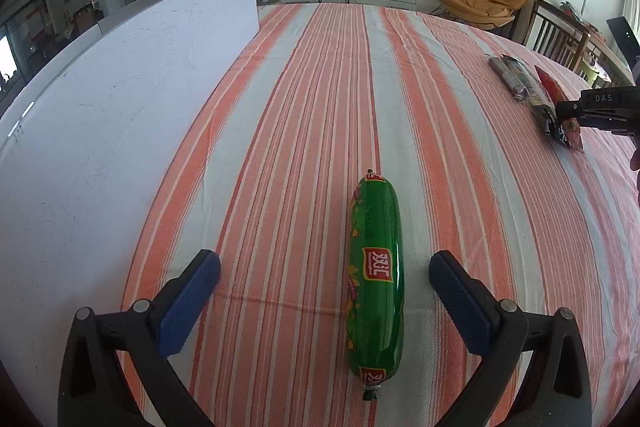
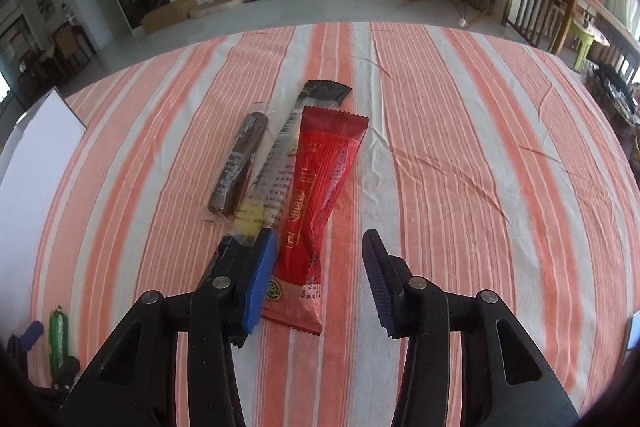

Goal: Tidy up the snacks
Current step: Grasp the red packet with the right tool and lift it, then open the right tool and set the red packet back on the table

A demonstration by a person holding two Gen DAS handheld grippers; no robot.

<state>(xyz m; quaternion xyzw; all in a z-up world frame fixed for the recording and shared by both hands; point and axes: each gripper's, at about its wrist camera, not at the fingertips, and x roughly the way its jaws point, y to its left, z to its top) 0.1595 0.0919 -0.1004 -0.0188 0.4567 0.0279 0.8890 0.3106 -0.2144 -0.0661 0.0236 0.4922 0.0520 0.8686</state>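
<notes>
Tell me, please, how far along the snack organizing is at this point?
Three snacks already lie side by side: the brown stick, the clear-wrapped bar and the red foil packet. The right gripper straddles the red packet without pinching it. Left: the green sausage, lying apart between the open left gripper.

Green sausage (image 1: 376, 279) apart from three packets (image 2: 288, 183).
</notes>
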